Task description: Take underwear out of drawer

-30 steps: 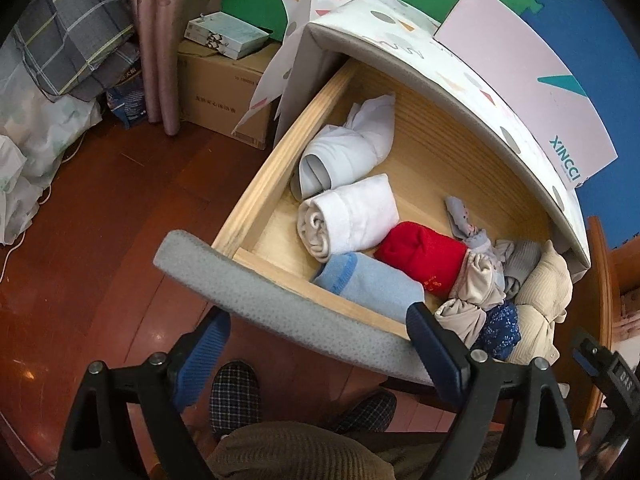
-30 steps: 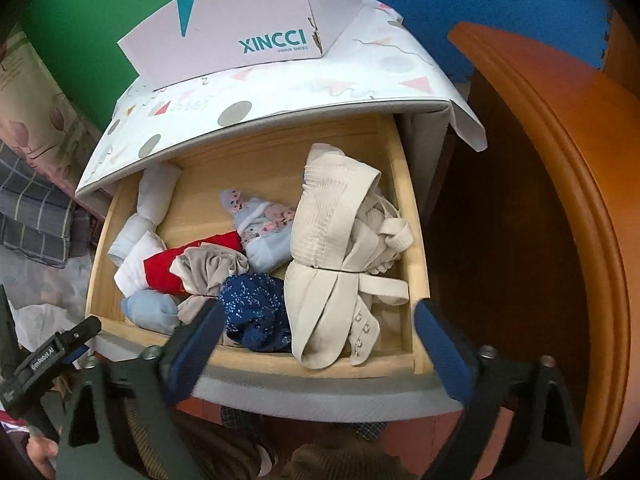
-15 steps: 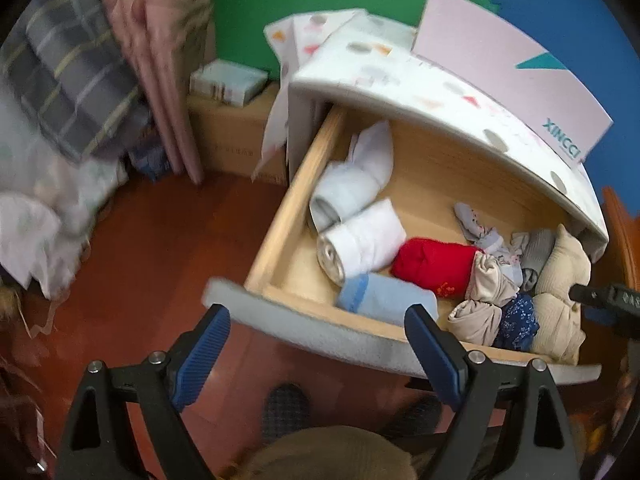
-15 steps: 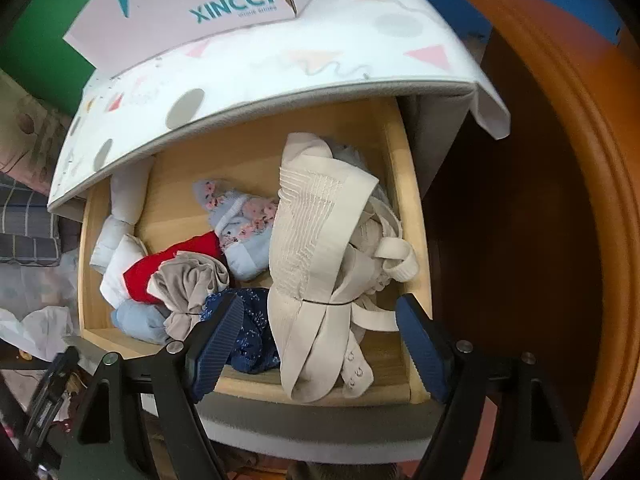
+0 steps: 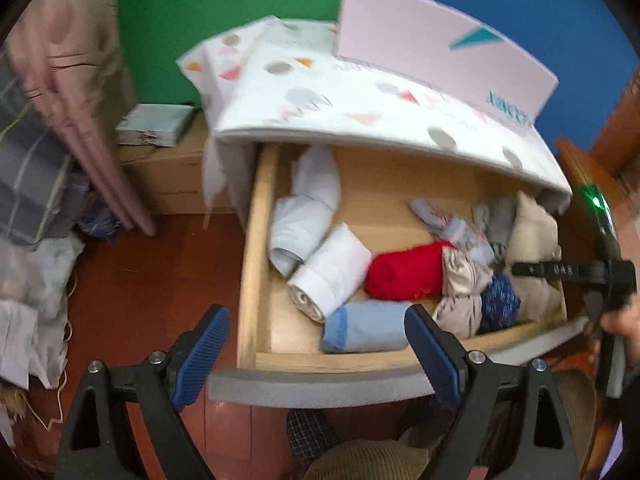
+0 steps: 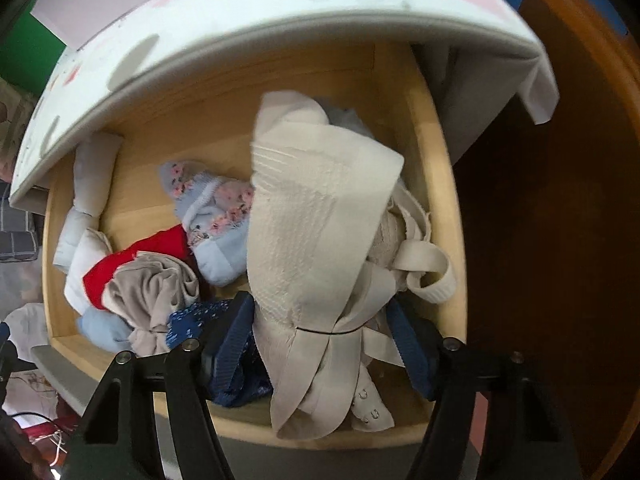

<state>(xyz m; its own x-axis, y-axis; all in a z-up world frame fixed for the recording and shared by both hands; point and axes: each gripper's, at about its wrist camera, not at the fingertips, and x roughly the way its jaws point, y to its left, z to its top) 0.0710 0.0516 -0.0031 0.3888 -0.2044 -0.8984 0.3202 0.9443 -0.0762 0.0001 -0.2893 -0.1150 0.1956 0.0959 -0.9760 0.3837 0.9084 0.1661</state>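
The wooden drawer point(image 5: 250, 280) stands pulled out, full of rolled and bunched clothes. At its right end lies beige strapped underwear point(image 6: 312, 232), also visible from the left wrist point(image 5: 532, 236). My right gripper point(image 6: 320, 340) points down into the drawer with its jaws closing. The beige piece fills the gap between them, and a navy dotted piece point(image 6: 192, 320) lies by the left finger. One right finger point(image 5: 552, 269) shows over the drawer's right end. My left gripper point(image 5: 316, 344) hangs open above the drawer's grey front, holding nothing.
A red roll point(image 5: 404, 276), white rolls point(image 5: 328, 280), a light blue roll point(image 5: 364, 328) and a floral piece point(image 6: 216, 216) fill the drawer. The patterned cabinet top point(image 5: 360, 100) overhangs its back. Dark wooden furniture point(image 6: 560, 240) stands to the right, a cardboard box point(image 5: 168, 168) to the left.
My right gripper has sunk into the drawer and its jaws have narrowed around the beige underwear. My left gripper has risen and rolled, so the drawer now sits further right in its view.
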